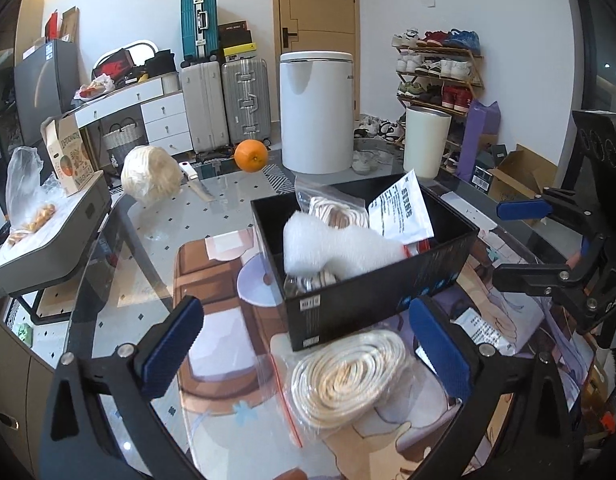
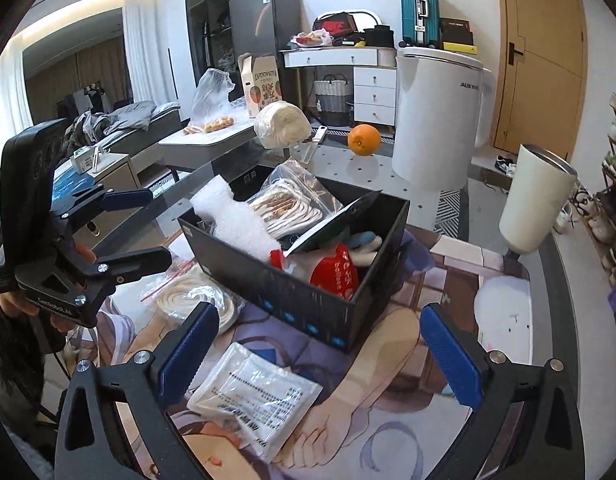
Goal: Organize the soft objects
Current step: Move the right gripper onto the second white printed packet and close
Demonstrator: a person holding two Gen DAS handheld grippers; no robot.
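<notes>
A black box [image 1: 372, 300] [image 2: 308, 304] stands on the printed mat and holds white foam [image 1: 332, 246] [image 2: 236, 220], a bagged rope coil, a white packet and a red pouch [image 2: 336, 270]. A clear zip bag of cream rope [image 1: 344, 380] [image 2: 196, 300] lies just in front of my open, empty left gripper [image 1: 308, 356]. A white printed packet [image 2: 256, 396] lies just ahead of my open, empty right gripper [image 2: 320, 352]. The right gripper also shows at the right edge of the left wrist view [image 1: 524, 240], and the left gripper at the left of the right wrist view [image 2: 140, 228].
On the glass table [image 1: 156, 216] behind the box are an orange [image 1: 250, 155] [image 2: 363, 139], a cream yarn ball [image 1: 150, 174] [image 2: 282, 125], a knife [image 1: 196, 184], a tall white appliance [image 1: 316, 112] [image 2: 436, 116] and a white tumbler [image 1: 426, 142] [image 2: 536, 200]. Suitcases and a shoe rack stand beyond.
</notes>
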